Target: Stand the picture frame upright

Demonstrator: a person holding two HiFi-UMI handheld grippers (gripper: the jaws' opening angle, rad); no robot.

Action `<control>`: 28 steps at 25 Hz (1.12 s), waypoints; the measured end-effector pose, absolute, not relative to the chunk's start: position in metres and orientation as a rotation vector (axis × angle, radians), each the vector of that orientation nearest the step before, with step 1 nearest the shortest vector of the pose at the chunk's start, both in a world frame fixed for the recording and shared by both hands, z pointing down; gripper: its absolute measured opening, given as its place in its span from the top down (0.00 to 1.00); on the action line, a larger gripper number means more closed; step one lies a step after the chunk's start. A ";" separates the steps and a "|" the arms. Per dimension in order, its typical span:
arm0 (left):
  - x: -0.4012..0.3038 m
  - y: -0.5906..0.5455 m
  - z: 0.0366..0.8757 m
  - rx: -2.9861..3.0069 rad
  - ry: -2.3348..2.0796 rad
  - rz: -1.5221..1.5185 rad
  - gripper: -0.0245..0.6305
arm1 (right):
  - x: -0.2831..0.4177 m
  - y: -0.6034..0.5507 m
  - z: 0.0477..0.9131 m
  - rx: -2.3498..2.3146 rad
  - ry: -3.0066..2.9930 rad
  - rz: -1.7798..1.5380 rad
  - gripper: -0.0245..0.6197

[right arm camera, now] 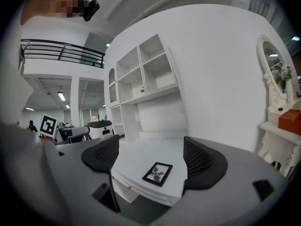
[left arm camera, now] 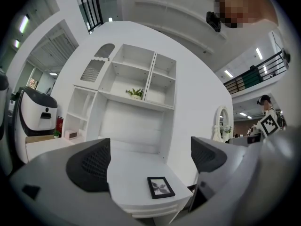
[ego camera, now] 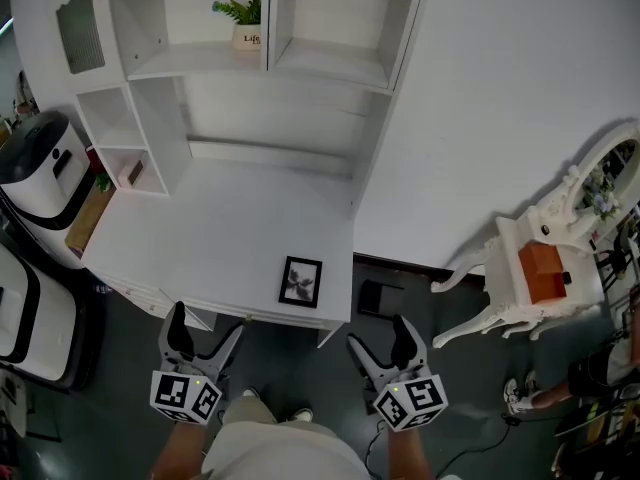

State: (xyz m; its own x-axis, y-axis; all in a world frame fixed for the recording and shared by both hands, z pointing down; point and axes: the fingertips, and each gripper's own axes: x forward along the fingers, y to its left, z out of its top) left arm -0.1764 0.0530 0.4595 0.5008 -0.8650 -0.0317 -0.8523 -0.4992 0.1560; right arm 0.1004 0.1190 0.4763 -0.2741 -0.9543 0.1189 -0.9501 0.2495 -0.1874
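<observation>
The smooth, matt-painted desk (ego camera: 220, 238) carries a dark, smooth-rimmed picture frame (ego camera: 300, 281).

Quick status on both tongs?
Left tongs: open, holding nothing.
Right tongs: open, holding nothing.

A white desk (ego camera: 200, 238) stands on a dark floor (ego camera: 290, 360). At the desk's back edge rises a white shelf unit (ego camera: 330, 28) with a small potted plant (ego camera: 243, 23). Right of the desk are a white wall (ego camera: 500, 98) and an ornate dressing table (ego camera: 507, 258).
</observation>
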 end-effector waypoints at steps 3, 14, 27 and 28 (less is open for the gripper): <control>-0.177 0.043 0.472 2.593 -1.496 -0.115 0.18 | 0.090 0.108 0.488 -1.857 2.517 -0.390 0.30; -0.137 -0.068 0.514 2.633 -1.306 -0.012 0.18 | 0.080 0.013 0.507 -1.915 2.559 -0.484 0.31; -0.081 -0.185 0.574 2.655 -0.996 0.180 0.19 | 0.081 -0.081 0.548 -2.062 2.448 -0.718 0.31; -0.075 -0.188 0.578 2.652 -0.985 0.196 0.19 | 0.083 -0.083 0.553 -2.063 2.447 -0.741 0.31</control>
